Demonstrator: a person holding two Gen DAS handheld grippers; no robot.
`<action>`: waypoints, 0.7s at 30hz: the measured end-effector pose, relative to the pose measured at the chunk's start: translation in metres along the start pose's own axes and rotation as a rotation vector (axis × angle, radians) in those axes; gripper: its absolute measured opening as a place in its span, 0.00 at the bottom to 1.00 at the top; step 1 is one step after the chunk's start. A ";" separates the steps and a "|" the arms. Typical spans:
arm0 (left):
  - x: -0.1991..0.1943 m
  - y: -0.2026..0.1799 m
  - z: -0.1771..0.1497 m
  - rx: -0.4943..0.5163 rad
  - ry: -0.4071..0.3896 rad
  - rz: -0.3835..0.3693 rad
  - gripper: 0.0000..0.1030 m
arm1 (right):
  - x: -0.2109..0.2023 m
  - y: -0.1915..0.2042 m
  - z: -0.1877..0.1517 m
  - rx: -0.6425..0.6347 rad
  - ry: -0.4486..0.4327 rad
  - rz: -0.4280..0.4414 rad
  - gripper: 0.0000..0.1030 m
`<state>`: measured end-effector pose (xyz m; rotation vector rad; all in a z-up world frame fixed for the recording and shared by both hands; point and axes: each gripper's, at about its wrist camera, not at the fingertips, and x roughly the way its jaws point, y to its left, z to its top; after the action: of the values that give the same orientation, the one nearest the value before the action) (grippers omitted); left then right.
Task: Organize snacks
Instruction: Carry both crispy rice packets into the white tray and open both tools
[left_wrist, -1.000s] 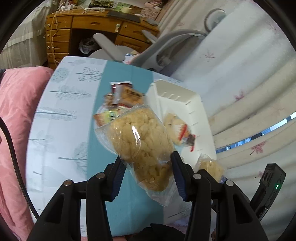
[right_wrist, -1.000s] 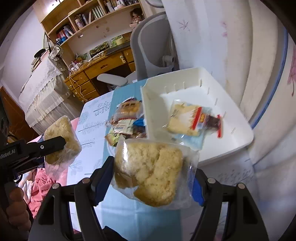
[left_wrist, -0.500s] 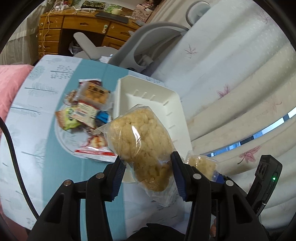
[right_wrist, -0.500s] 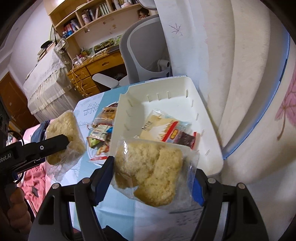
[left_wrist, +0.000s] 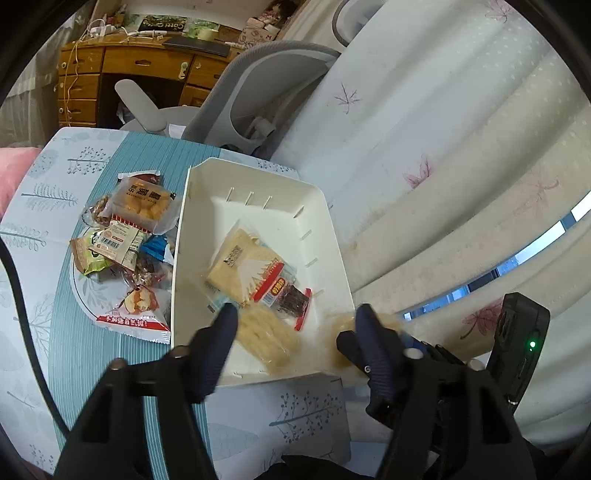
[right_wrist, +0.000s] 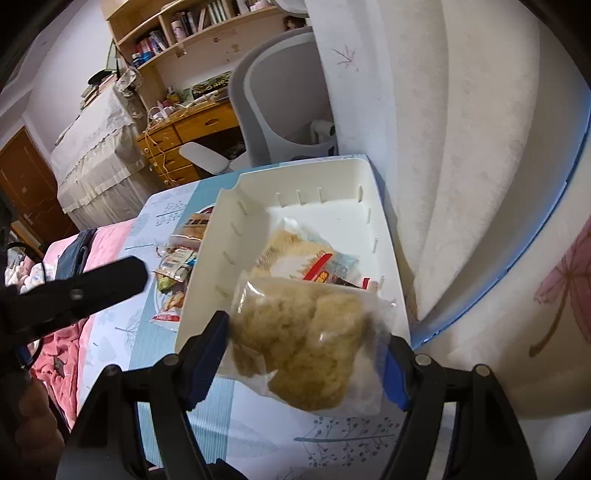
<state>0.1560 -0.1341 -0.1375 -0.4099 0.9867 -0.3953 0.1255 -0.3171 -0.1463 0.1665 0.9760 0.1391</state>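
Snacks: one clear-bagged crumbly cake (left_wrist: 267, 341), blurred, lies in the near end of the white bin (left_wrist: 332, 236), just below the spread-apart, empty left gripper (left_wrist: 295, 325). The right gripper (right_wrist: 308, 350) clamps a second bagged cake (right_wrist: 299, 343) above the bin's near edge. A red-labelled packet (left_wrist: 258, 273) rests mid-bin. Other packets (left_wrist: 125, 236) sit piled on the tablecloth (left_wrist: 48, 295) beside the bin.

A plain white plastic tray (left_wrist: 334, 236) sits on a teal-striped tablecloth (left_wrist: 92, 354) (pale panels printed with grey-blue trees); cream curtains (left_wrist: 461, 177) bear pink leaves.
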 end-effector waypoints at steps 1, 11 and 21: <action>0.001 0.001 0.000 -0.008 0.005 0.004 0.65 | 0.000 -0.002 0.000 0.010 0.000 0.001 0.75; 0.001 0.022 -0.007 -0.070 0.054 0.068 0.66 | 0.005 -0.007 -0.005 0.083 0.020 0.017 0.86; -0.012 0.057 -0.019 -0.121 0.104 0.141 0.73 | 0.019 0.013 -0.017 0.133 0.096 0.081 0.86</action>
<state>0.1410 -0.0822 -0.1669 -0.4296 1.1379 -0.2319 0.1210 -0.2993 -0.1686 0.3239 1.0747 0.1573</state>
